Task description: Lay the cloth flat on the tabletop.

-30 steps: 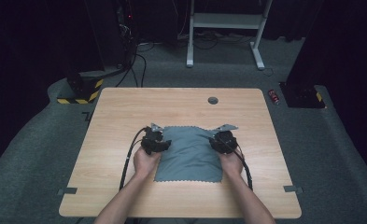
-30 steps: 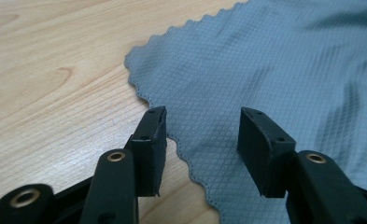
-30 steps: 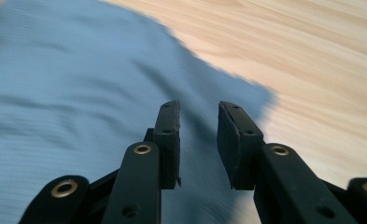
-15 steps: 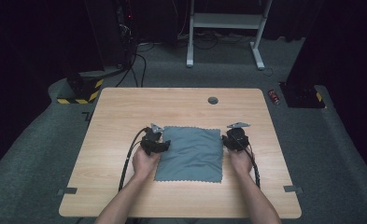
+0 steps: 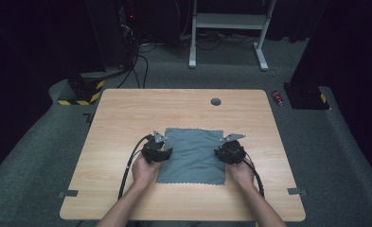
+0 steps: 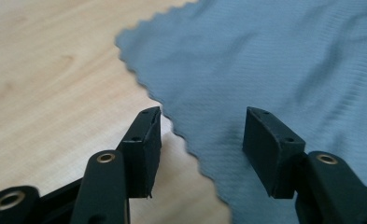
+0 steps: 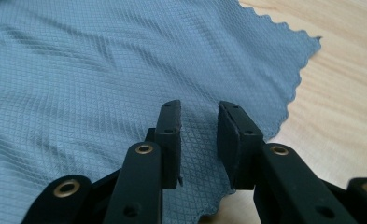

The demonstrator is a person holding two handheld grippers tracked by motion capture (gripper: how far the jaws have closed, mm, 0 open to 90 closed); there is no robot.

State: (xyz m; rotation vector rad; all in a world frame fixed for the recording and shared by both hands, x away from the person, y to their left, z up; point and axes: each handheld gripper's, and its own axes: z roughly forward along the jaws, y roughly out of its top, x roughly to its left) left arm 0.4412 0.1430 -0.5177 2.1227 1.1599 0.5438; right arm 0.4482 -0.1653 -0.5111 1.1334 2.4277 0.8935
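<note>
The grey square waffle-weave cloth with zigzag edges (image 5: 193,155) lies flat at lower centre of the light wooden bench (image 5: 127,113). At its left edge, the left claw (image 6: 202,135) gapes wide, gripping nothing. At its right edge, the right claw (image 7: 199,135) stands narrowly parted, empty, over the fabric.
</note>
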